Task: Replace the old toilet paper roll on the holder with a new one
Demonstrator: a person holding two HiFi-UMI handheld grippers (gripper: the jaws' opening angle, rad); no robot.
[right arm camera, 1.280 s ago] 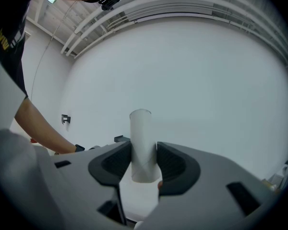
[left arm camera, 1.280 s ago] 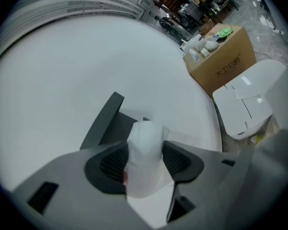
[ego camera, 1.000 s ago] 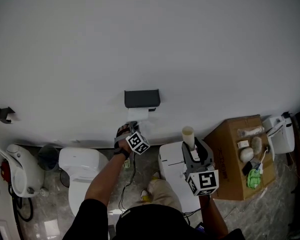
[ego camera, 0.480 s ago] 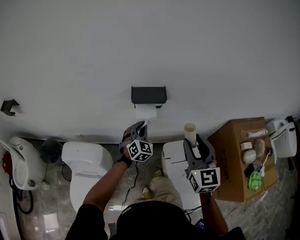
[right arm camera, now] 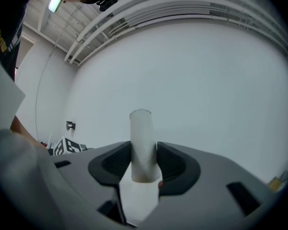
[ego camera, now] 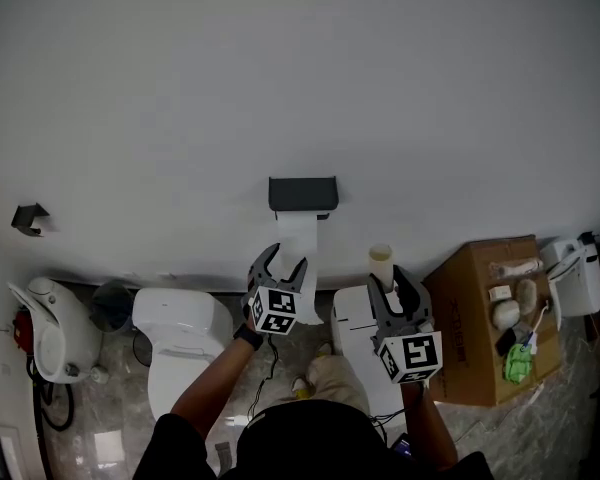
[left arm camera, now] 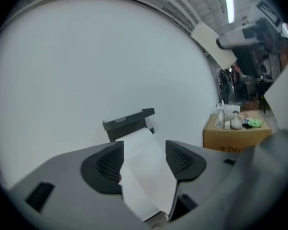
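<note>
Jaws of the left gripper (ego camera: pixel 283 260) have just been opening and stand spread around the loose paper strip (ego camera: pixel 298 236). It hangs lengthwise toward them from the dark holder (ego camera: pixel 302 194) on the wall at their 12 o'clock, and this hand is nearer it. At 3 o'clock the right gripper (ego camera: pixel 392 288) pinches an upright cardboard tube (ego camera: pixel 381 261); the holder's cover hides any roll inside.

**Wall holder and floor fixtures: positions as found**

Holder (ego camera: pixel 303 195) sits on the far wall. Paper strip (ego camera: pixel 298 230) hangs from it, down between the jaws of the left gripper (ego camera: pixel 283 262), which have just been opening. Cardboard tube (ego camera: pixel 381 264) is clamped in the right gripper (ego camera: pixel 392 287), right of the strip. Along the wall foot, left to right: bin (ego camera: pixel 110 306), toilet (ego camera: pixel 180 328), white unit (ego camera: pixel 350 318), cardboard box (ego camera: pixel 468 293) with small items (ego camera: pixel 507 313) on top.
</note>
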